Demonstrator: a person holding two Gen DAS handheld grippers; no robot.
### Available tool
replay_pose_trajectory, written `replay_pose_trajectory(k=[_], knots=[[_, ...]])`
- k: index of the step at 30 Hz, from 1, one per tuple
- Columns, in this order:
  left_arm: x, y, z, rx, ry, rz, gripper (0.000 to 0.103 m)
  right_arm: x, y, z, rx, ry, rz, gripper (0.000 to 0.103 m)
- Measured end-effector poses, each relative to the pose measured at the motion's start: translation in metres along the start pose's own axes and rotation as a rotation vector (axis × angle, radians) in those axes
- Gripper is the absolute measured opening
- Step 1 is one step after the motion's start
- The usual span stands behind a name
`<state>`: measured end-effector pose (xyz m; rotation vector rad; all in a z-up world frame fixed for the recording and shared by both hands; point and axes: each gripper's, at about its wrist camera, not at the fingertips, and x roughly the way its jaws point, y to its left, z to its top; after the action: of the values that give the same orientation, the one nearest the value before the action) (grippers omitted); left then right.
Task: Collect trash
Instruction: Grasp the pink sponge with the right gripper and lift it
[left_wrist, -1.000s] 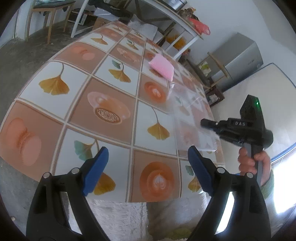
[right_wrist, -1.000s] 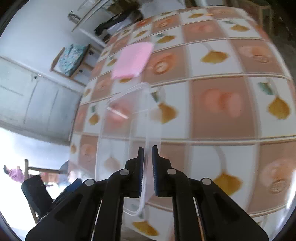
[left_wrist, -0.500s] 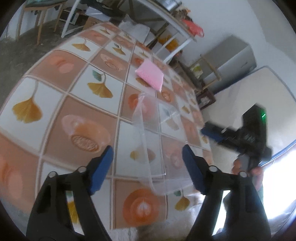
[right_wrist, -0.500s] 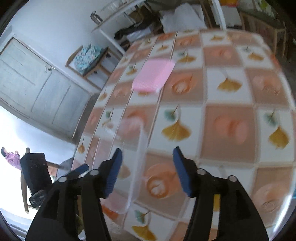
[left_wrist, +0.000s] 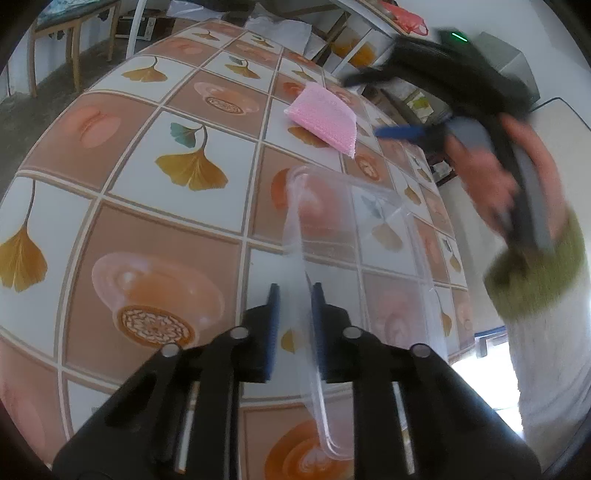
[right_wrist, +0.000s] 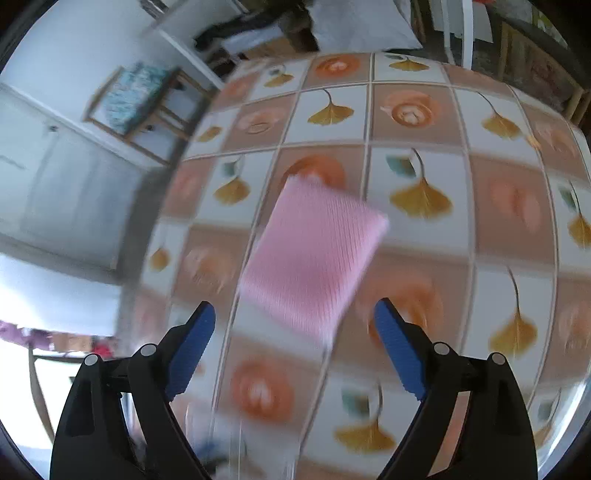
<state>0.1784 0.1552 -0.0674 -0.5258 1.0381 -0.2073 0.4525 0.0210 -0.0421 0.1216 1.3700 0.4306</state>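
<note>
Tray (left_wrist: 347, 236) swapping hands: left gripper (left_wrist: 294, 325) closing narrow on rim, right gripper (right_wrist: 295, 343) opening wide, empty now, heading over pink sponge (right_wrist: 310, 258) next.

A table (left_wrist: 155, 236) covered in a checked cloth of white squares with ginkgo leaves and tan squares with orange cups carries two things. A pink sponge pad (left_wrist: 325, 120) lies flat toward the table's far side. A clear plastic tray (left_wrist: 354, 236) sits nearer the close edge, apart from the pad and tilted up.
</note>
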Motion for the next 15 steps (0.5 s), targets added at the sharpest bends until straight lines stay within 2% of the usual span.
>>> replay_pose_trajectory(k=[3,9,13,15], knots=[[-0.001,0.004,-0.003,-0.016,0.000,-0.001,0.009,0.024,0.008,0.023,0.029,0.017,-0.087,0.085],[-0.007,0.013,-0.013,-0.050,-0.009,0.000,0.006,0.053,0.014,0.031,0.053,0.047,-0.168,0.086],[-0.015,0.019,-0.018,-0.073,-0.024,0.006,0.005,0.055,0.028,0.023,-0.075,0.020,-0.215,0.087],[-0.018,0.020,-0.021,-0.077,-0.027,0.009,0.005,0.053,0.029,0.016,-0.126,0.009,-0.235,0.082]])
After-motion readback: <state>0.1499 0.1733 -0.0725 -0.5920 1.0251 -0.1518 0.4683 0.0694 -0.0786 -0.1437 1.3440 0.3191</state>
